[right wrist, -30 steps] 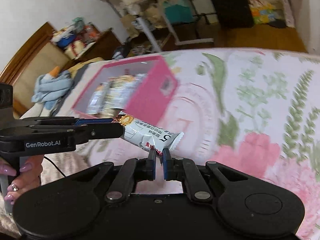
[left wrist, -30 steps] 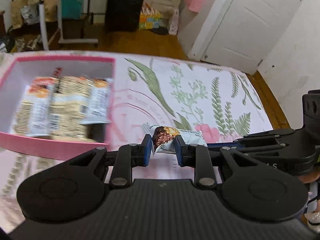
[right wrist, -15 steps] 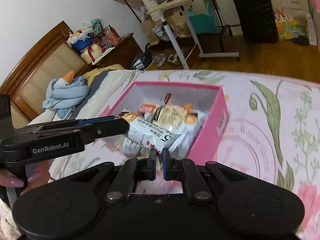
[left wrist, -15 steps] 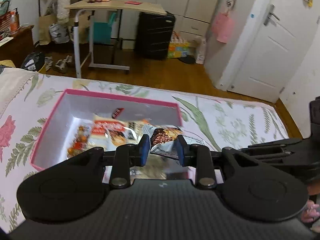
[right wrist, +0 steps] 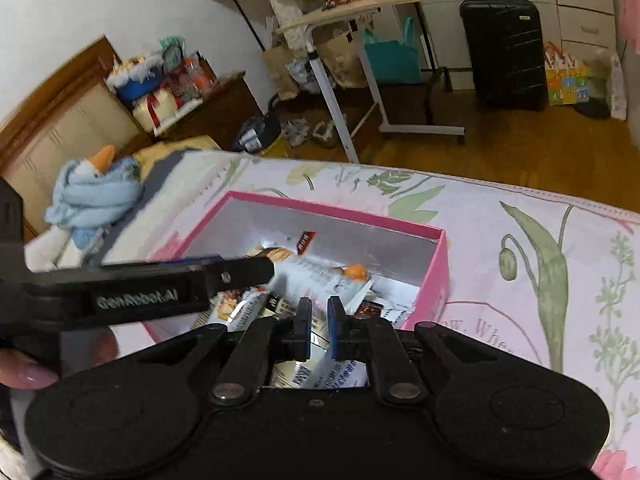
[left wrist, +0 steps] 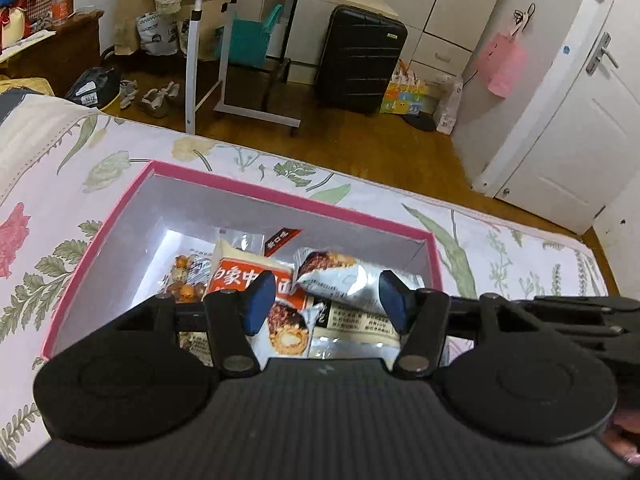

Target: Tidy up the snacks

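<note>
Releasing is the state of the left claw (left wrist: 324, 300): its jaws have just been opening, and the blue pads (left wrist: 260, 300) stand clear on either side of the silver snack bar packet (left wrist: 340, 280), which lies loose below and between them on the pile inside the pink box (left wrist: 224, 184). The right claw (right wrist: 318, 322) has also just begun to part; a narrow gap shows between its pads and nothing is pinched there. In the right wrist view the box sits directly ahead of and beneath that claw, with the left claw's arm crossing in from the left over its near corner. The box rests on a floral bedsheet (left wrist: 48, 168).

Handling, as judged from appearance:
- The packets are light foil-film sachets, soft and crushable, with a slick surface that can slide between pads
- The filling looks like a brittle coated bar or pastry, so clamp force should be modest
- The best hold is the flat crimped end seal, or across the narrow width at mid-body; the puffed centre may slip or burst
- Loose packets shift when a neighbour is disturbed

Readable marks:
- "GenRobot.AI" on the left claw's arm in the right wrist view
- Large white Chinese characters on the orange packet (left wrist: 236, 272) just behind the left pad, only partly legible
- A small dark red tag (left wrist: 282, 237) further ahead carries white characters too small to read
- Barcode and fine print near the right claw, illegible
</note>
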`<state>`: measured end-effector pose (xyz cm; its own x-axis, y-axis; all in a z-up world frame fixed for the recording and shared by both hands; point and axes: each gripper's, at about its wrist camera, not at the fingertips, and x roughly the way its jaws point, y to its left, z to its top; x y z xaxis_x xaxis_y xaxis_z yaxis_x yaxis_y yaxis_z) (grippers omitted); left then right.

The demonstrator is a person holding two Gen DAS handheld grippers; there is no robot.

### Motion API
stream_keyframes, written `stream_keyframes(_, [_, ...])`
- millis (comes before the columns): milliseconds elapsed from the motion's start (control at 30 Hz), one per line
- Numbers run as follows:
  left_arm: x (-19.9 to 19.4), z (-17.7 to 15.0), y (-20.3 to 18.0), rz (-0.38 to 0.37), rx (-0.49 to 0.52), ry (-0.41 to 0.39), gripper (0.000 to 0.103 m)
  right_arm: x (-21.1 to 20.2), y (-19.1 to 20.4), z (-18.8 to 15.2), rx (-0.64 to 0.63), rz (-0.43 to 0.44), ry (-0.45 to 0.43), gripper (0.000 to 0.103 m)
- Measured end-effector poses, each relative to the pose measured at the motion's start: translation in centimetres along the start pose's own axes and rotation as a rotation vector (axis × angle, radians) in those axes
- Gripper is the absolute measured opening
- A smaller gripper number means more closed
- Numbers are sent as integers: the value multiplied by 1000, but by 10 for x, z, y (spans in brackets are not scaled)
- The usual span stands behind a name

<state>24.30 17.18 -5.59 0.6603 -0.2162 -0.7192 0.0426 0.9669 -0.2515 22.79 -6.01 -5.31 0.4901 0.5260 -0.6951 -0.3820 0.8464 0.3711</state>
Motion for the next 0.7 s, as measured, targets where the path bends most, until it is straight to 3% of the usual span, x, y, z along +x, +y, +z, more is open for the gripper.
stream_keyframes(333, [-39,-28,-23,-7,113,4,56,-54,4,-43,-89,-94,-84,25])
stream_keyframes(700, [-84,-52,-73,12,237,-24,57,-117,0,-68,-62,-182,-182,31])
